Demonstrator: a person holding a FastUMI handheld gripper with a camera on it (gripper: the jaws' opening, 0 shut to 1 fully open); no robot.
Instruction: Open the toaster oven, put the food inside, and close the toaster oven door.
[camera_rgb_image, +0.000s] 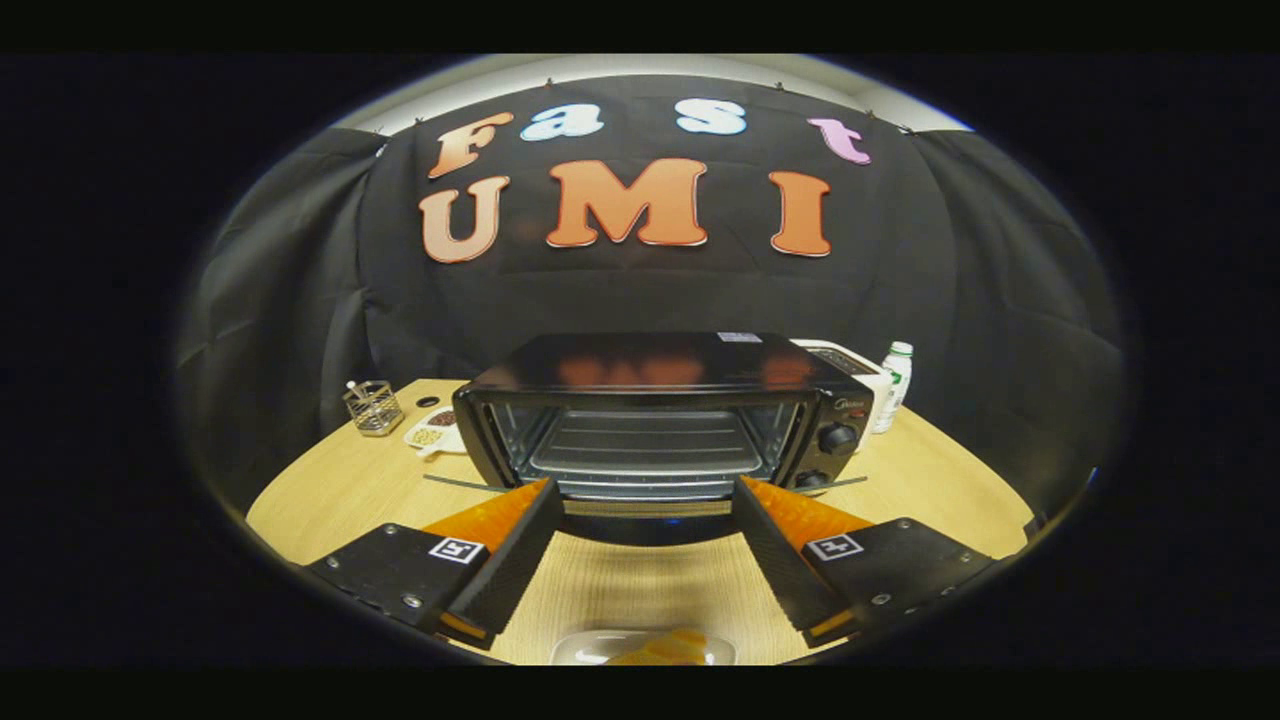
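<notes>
A black toaster oven (660, 415) stands on the wooden table (340, 500) straight ahead of my fingers. Its door (645, 520) hangs folded down toward me, so the wire rack (645, 445) inside shows, with nothing on it. My gripper (645, 515) is open, its two orange-and-black fingers spread wide on either side of the lowered door, touching nothing. Below and between the fingers, close to me, lies a clear plate (575, 650) with an orange-yellow piece of food (665, 648) on it.
Left of the oven stand a small wire basket (373, 407) and a white dish with snacks (432, 432). Right of the oven are a white appliance (850, 365) and a small bottle with a green cap (895, 385). Two knobs (836, 437) sit on the oven's right panel.
</notes>
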